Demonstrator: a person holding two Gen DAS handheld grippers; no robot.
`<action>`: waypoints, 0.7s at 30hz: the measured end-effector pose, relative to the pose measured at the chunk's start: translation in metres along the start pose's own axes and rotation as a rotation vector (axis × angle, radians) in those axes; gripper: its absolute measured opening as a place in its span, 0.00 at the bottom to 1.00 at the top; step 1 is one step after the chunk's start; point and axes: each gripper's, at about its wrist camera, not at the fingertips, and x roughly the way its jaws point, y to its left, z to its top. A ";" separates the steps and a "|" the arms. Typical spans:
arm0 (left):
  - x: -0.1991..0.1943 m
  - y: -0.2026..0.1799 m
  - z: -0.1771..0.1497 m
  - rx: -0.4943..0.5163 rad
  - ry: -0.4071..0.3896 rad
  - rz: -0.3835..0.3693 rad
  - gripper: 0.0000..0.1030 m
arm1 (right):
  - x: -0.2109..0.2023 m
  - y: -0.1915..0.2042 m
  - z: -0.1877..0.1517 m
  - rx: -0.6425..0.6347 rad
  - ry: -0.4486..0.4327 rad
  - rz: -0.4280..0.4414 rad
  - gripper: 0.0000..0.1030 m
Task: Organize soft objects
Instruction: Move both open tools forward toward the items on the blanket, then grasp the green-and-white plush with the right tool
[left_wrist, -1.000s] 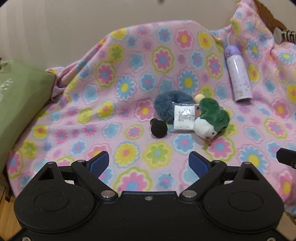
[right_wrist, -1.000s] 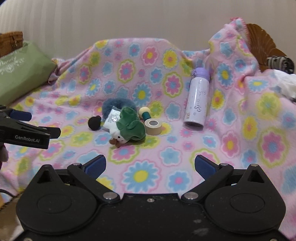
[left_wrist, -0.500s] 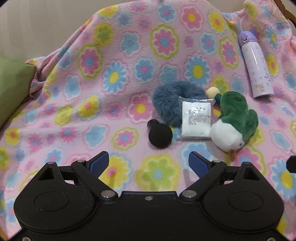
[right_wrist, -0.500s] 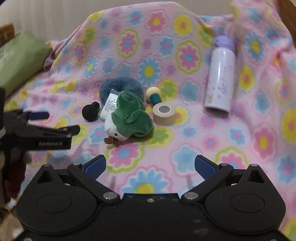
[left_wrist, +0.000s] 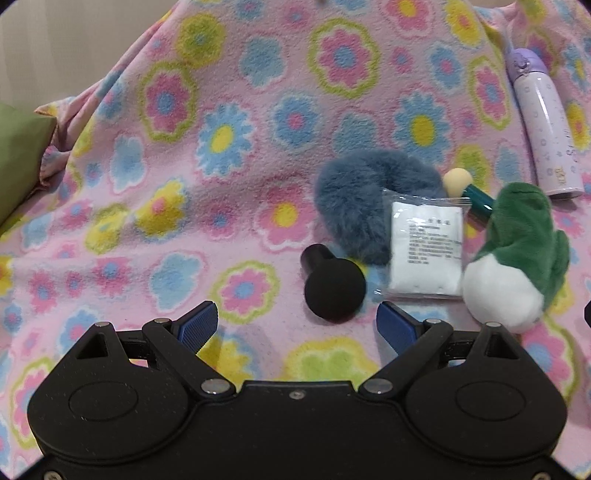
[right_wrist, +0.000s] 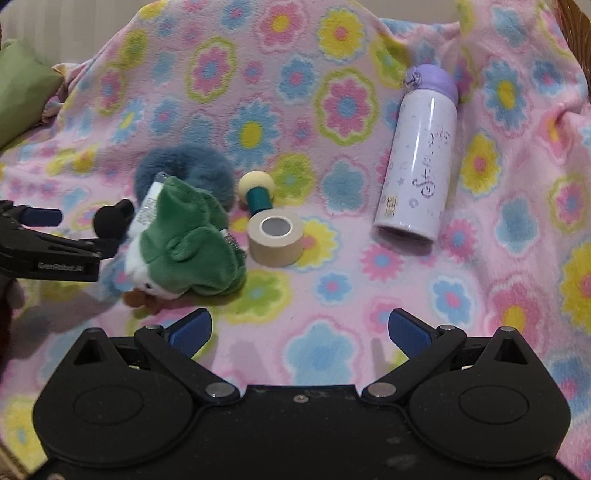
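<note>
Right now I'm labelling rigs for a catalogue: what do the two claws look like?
Both match. The left claw and right claw have matte black, rounded bodies with silver pivot screws and angled black fingers tipped with ribbed blue pads. Seen from the right wrist, the left one carries white "GenRobot.AI" lettering on its side. No cables show.

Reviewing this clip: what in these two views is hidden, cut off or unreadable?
- Tape roll: shows only in the right wrist view; hidden behind the green plush in the left wrist view.
- White packet: print too small to read; in the right wrist view mostly hidden by the plush.
- Green cushion: cut off by the left edge in both views.
</note>
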 end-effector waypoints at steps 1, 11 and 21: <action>0.002 0.002 0.001 -0.006 0.003 0.002 0.88 | 0.003 0.001 0.001 -0.009 -0.011 -0.010 0.99; 0.019 0.015 0.000 -0.070 0.035 -0.028 0.95 | 0.038 0.006 0.013 0.007 -0.028 -0.047 0.97; 0.022 0.017 0.000 -0.086 0.047 -0.037 0.97 | 0.017 0.012 0.013 -0.032 -0.059 0.038 0.97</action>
